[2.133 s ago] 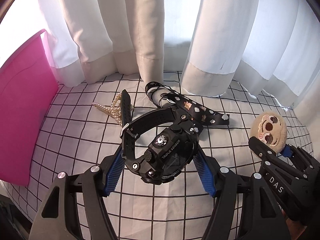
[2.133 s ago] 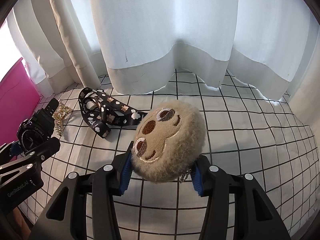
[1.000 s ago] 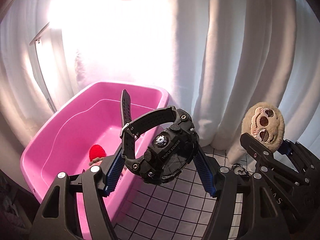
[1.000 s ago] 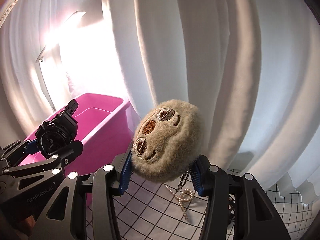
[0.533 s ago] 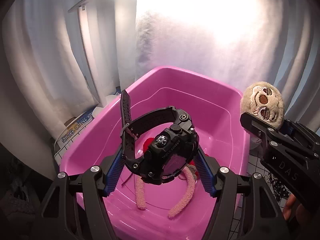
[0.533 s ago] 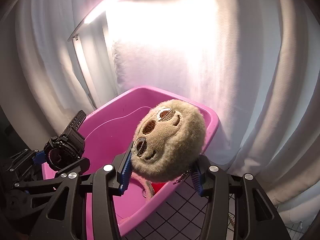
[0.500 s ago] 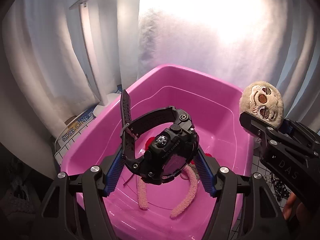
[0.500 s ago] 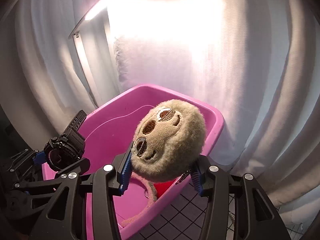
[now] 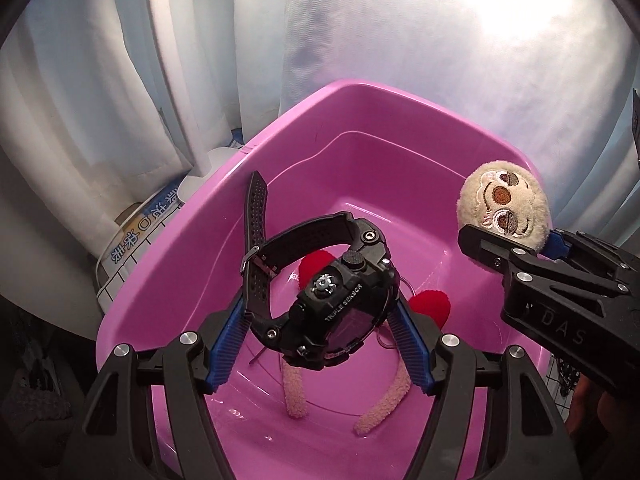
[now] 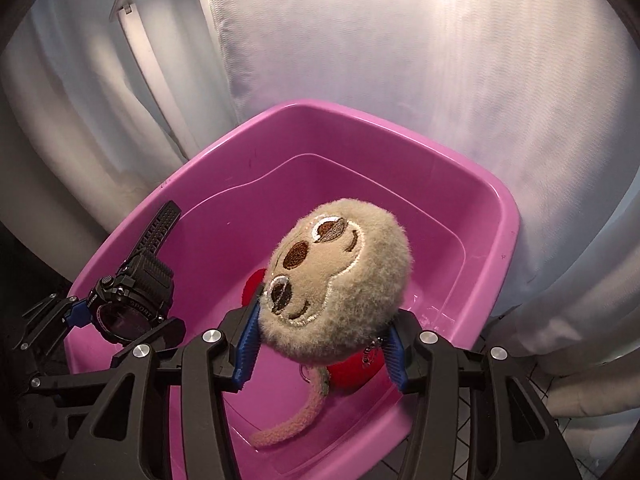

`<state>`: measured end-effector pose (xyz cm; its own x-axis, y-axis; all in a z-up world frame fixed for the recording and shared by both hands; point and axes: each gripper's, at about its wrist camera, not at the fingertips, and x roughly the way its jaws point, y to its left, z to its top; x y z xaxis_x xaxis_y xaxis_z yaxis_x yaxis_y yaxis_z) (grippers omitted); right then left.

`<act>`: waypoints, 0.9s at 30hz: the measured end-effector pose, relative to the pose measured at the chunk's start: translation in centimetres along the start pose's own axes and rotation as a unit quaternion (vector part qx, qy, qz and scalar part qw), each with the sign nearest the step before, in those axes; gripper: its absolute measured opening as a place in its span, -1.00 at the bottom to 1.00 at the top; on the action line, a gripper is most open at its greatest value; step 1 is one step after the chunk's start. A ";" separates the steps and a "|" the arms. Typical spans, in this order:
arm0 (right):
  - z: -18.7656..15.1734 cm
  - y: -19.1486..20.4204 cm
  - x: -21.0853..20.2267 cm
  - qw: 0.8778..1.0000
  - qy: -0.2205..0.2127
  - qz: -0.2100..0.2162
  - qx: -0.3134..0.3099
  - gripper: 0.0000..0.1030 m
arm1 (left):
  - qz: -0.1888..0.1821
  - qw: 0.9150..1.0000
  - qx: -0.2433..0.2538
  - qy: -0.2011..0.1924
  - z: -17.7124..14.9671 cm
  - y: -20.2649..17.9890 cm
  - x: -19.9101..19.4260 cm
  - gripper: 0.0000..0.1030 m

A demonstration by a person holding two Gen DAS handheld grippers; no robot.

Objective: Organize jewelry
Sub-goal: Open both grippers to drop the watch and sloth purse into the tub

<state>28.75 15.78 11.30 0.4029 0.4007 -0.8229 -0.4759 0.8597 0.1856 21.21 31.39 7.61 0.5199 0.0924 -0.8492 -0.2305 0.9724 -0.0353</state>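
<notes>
A black sport watch (image 9: 328,308) hangs above the pink tub (image 9: 400,96), and my left gripper (image 9: 318,320) is shut on its case, the strap looping up to the left. My right gripper (image 10: 322,332) is shut on a round beige plush sloth face (image 10: 336,276), also over the pink tub (image 10: 360,116), with a small bead chain dangling below it. Each view shows the other hand: the right gripper (image 9: 516,240) with the plush (image 9: 502,204) at the right edge, the left gripper (image 10: 120,320) with the watch (image 10: 132,284) at the left.
On the tub's floor lies a fuzzy pink headband (image 9: 292,392) with red plush ears (image 9: 428,304). White curtains hang close behind the tub. A printed package (image 9: 136,236) stands just left of it. Grid-patterned cloth (image 9: 560,376) shows at the right.
Both grippers have swung left from the grid cloth to above the pink tub and tipped downward. The tub now fills both views. Both grips are unchanged.
</notes>
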 end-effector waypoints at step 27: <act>-0.6 -1.5 -5.1 0.998 -0.053 0.000 0.022 0.20 | 0.022 0.999 0.011 -0.045 1.1 -0.6 -3.1 0.68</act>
<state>26.94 12.24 14.89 0.4844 0.4305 -0.7616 -0.4421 0.8717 0.2116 20.65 30.74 10.89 0.5822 0.1522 -0.7987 -0.2362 0.9716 0.0131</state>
